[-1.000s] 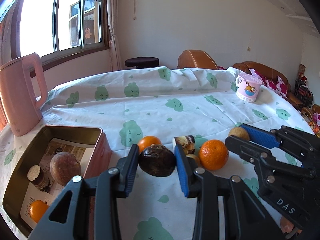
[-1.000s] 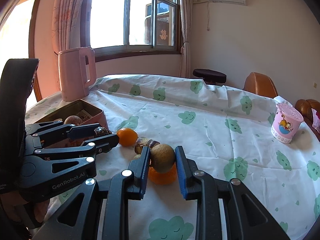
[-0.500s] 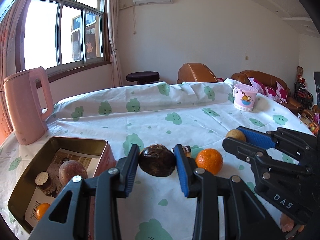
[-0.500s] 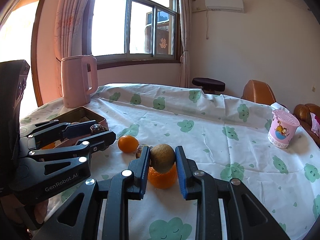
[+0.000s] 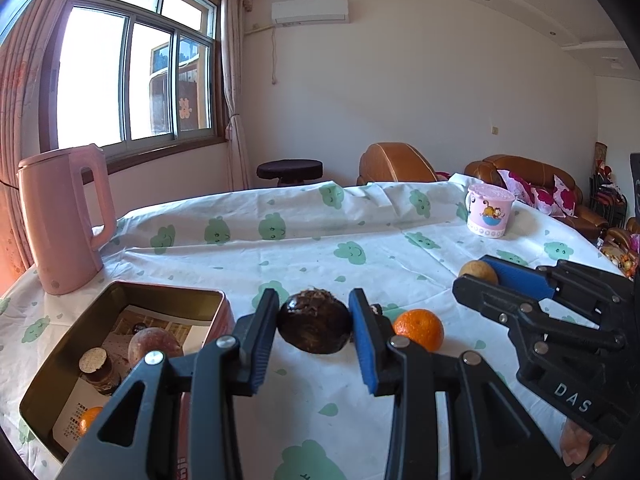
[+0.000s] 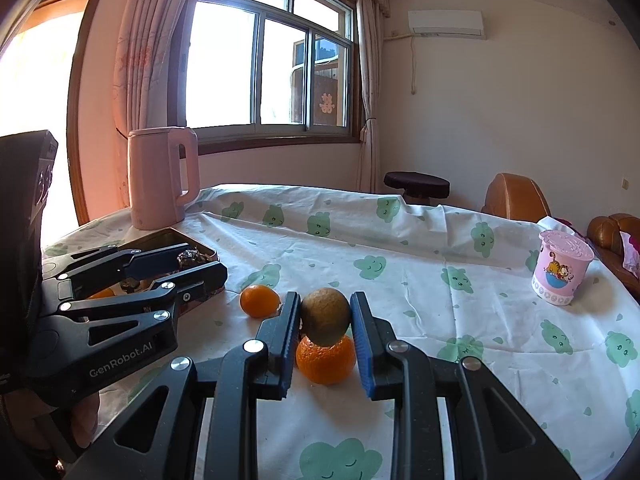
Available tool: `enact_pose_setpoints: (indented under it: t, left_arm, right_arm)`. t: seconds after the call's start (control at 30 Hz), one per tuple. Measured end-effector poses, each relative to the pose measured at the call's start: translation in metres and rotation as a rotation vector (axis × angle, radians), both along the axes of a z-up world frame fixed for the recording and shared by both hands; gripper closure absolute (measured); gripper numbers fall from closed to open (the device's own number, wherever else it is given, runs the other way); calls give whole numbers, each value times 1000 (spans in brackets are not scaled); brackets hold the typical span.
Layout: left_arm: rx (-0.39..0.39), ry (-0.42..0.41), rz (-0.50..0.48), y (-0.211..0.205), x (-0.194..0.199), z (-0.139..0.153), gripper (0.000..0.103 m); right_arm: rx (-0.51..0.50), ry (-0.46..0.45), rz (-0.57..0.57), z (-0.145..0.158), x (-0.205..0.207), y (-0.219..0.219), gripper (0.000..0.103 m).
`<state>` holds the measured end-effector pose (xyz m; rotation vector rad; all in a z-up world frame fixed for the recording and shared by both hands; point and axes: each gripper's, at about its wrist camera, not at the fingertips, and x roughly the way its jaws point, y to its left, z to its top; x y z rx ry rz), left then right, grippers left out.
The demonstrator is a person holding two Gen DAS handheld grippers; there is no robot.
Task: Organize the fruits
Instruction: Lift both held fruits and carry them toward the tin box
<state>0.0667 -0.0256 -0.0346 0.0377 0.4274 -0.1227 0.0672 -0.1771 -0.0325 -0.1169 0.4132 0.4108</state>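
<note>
My left gripper (image 5: 314, 320) is shut on a dark brown round fruit (image 5: 314, 327) and holds it above the table, just right of the open metal tin (image 5: 52, 364). The tin holds a brown fruit (image 5: 154, 346), a small orange (image 5: 90, 420) and a dark lidded piece (image 5: 96, 366). My right gripper (image 6: 325, 317) is shut on a greenish-brown fruit (image 6: 325, 316), held above an orange (image 6: 326, 362) on the cloth. A second orange (image 6: 259, 300) lies left of it. In the left wrist view the right gripper (image 5: 480, 272) shows at the right with its fruit (image 5: 476, 271), and one orange (image 5: 420, 329) lies on the cloth.
A pink kettle (image 5: 62, 220) stands behind the tin at the far left. A pink cartoon cup (image 5: 489, 210) stands at the far right of the table. The green-patterned tablecloth (image 5: 320, 248) covers the table. Brown sofas and a dark stool are beyond it.
Both grippers have risen with their fruits still held. The table and tin now sit lower in both views, and the fruits on the cloth appear farther below.
</note>
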Motion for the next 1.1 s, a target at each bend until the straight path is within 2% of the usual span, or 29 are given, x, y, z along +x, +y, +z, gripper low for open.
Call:
enact_pose_setpoints:
  t: [1.1]
  left_arm:
    - [-19,-109,49,10,-19,7,65]
  right_arm:
    - [58,-95,-1,5,-17,-12,76]
